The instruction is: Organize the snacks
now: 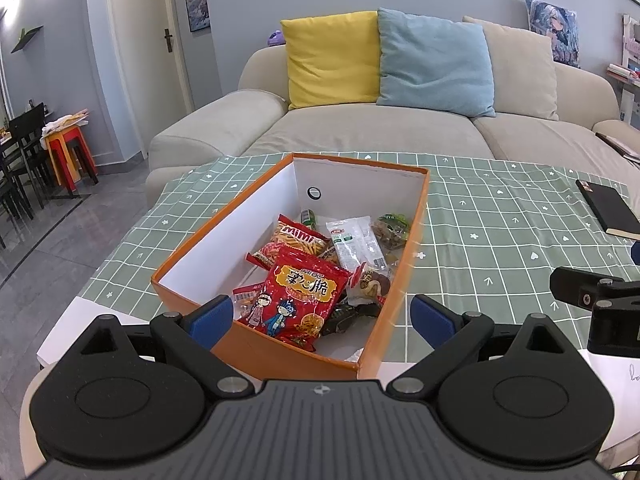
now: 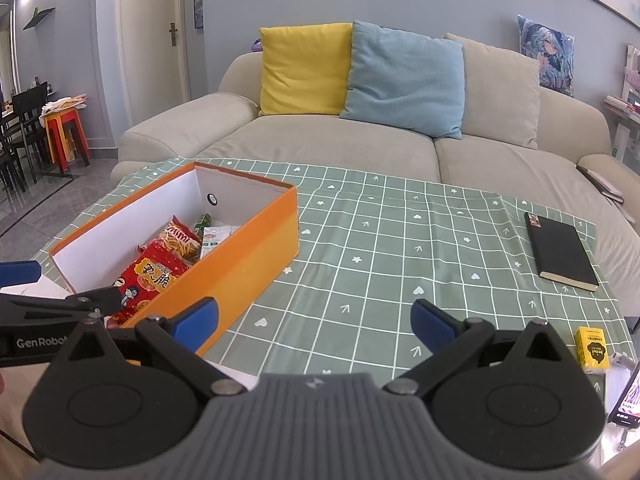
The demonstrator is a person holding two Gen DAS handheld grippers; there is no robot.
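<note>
Snacks [image 1: 308,300] are lying piled in one orange box [image 1: 404,276] at the table's near-left corner; through the left wrist camera I am hovering the left gripper [image 1: 322,316] there, jaws wide, empty. Through the right wrist camera, the right gripper [image 2: 314,320] is gaping over bare cloth; I'd approach slowly the one yellow carton [image 2: 592,350] at the near-right edge.

One orange box [image 1: 404,280] sat on the counter [image 2: 400,240], holding at least seven snack packets, too piled to count surely; two were red bags [image 1: 300,300]. One black notebook [image 2: 562,250] and one small yellow carton [image 2: 592,350] lay outside. The sofa [image 2: 340,148] carried three cushions [image 2: 404,78]: one yellow, one blue, one beige.
</note>
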